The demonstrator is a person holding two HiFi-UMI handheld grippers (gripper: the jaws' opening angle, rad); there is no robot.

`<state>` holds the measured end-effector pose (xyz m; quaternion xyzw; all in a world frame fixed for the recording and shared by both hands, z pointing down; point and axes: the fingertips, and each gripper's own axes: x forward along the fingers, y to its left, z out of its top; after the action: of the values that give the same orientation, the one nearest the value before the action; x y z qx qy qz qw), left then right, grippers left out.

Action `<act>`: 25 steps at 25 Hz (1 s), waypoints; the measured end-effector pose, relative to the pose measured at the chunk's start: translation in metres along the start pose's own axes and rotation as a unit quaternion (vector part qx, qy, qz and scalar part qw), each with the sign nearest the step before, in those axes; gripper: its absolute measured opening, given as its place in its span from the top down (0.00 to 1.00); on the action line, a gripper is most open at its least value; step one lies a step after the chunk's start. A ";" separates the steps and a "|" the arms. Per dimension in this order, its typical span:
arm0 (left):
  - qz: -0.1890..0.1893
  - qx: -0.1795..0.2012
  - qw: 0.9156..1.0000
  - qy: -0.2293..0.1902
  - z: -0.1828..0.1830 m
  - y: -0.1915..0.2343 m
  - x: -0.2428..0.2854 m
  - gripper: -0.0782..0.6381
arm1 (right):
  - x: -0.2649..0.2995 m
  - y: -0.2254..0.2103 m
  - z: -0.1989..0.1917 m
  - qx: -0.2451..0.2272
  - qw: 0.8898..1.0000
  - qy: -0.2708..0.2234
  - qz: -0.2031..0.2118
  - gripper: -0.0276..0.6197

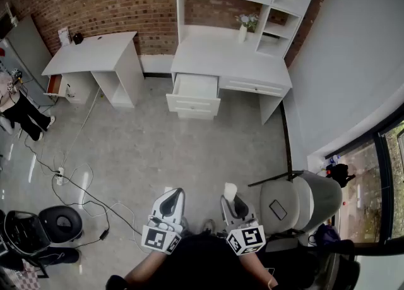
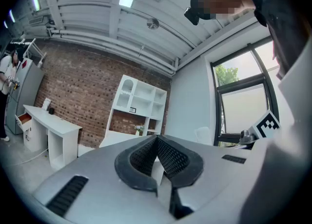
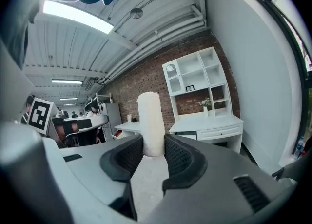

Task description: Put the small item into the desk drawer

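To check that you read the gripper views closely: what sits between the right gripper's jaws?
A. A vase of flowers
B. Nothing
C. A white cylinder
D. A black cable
C: in the right gripper view, the right gripper has its pads pressed on an upright white cylinder.

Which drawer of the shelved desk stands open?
The left drawer in the head view, pulled out, inside showing; the right drawer sits flush.

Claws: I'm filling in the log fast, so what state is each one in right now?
Left claw: closed, nothing in it.
Right claw: closed on the white cylinder.
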<state>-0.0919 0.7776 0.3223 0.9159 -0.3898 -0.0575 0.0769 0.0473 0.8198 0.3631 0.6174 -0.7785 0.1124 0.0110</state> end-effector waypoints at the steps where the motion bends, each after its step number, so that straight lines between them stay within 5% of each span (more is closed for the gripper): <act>1: -0.001 0.000 1.000 -0.001 0.001 0.001 0.000 0.86 | 0.002 0.000 0.001 0.000 1.000 -0.001 0.000 0.74; 25: 0.022 0.014 0.999 0.018 -0.014 -0.030 0.036 0.86 | 0.010 -0.053 -0.003 0.001 1.000 -0.007 0.028 0.74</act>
<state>-0.0439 0.7736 0.3292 0.9089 -0.4094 -0.0340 0.0723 0.0960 0.7998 0.3765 0.5963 -0.7953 0.1092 0.0012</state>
